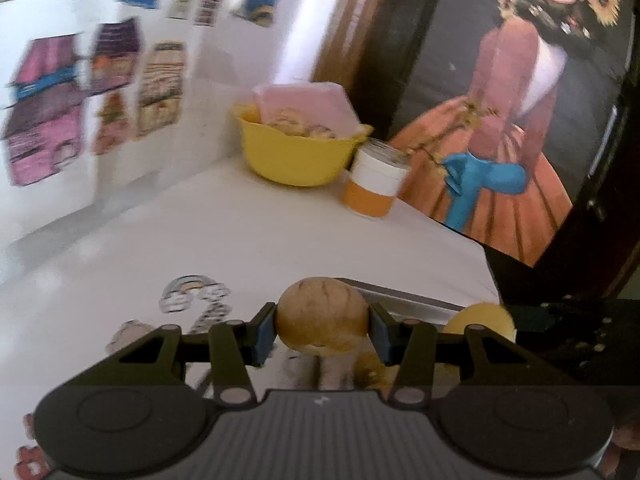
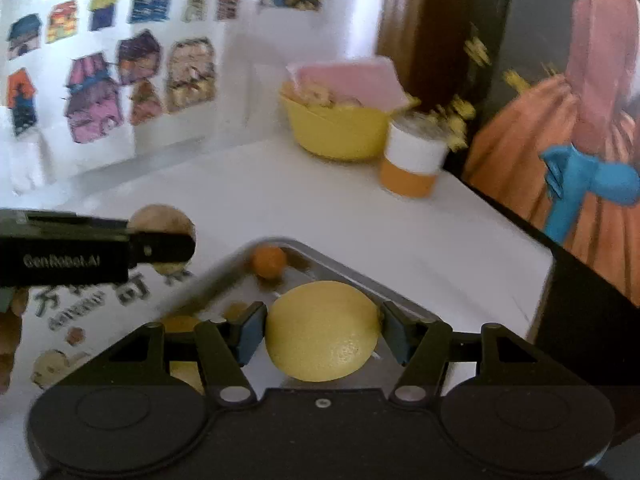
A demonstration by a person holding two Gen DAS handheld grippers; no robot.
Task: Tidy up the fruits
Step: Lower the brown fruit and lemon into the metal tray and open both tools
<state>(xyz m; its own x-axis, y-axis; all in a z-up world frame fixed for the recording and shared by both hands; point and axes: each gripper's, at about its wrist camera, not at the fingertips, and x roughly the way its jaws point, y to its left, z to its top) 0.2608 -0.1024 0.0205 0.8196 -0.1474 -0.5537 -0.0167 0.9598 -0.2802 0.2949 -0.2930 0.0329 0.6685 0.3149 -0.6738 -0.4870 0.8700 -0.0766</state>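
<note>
The left gripper (image 1: 322,330) is clenched on a brown round fruit (image 1: 322,316), its blue pads pressing the fruit's left and right sides. The fruit sits between the fingertips, raised above the white table (image 1: 248,232) just left of the metal tray (image 1: 404,300). It looks close to round, so no long axis or pointing direction can be told.

The right gripper (image 2: 322,330) is clamped on a yellow fruit (image 2: 322,330), a lemon by its pitted skin, held between the pads over the metal tray (image 2: 360,276). Its long axis runs side to side, from one pad to the other.

The right wrist view shows a small orange fruit (image 2: 269,261) lying in the tray's far left corner, which the left wrist view does not show. It also shows the left gripper (image 2: 160,246) from the side.

At the table's far edge stand a yellow bowl (image 1: 296,156) and, just right of it, an orange-and-white jar (image 1: 376,178).
</note>
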